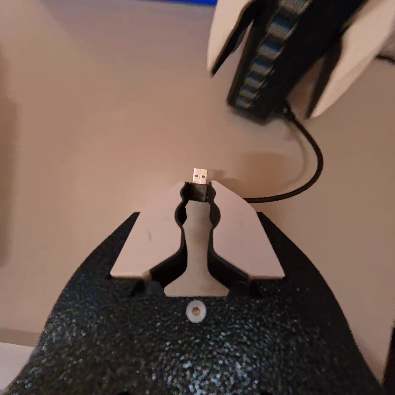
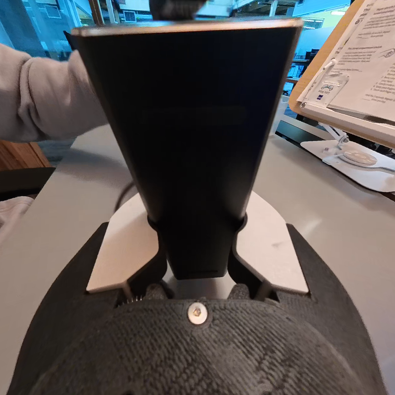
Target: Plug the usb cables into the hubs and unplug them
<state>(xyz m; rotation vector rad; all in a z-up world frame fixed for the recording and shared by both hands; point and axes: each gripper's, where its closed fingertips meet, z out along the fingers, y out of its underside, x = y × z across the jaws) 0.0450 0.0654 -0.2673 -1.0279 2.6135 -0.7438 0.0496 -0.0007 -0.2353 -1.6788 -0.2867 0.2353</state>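
Printed sheets (image 2: 372, 55) on tilted wooden board (image 2: 316, 64), right of black hub (image 2: 188, 132): text lines and small drawings, too blurred to read. Small clear pouch (image 2: 330, 87) clipped at sheets' lower left: blue logo mark, print illegible. Hub's dark face: faint marking, unreadable.

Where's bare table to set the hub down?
Bare table left of the USB plug, bordered by the hub cable on the right. Crowded upper right, where the right gripper holds the hub. The document stand crowds that side.
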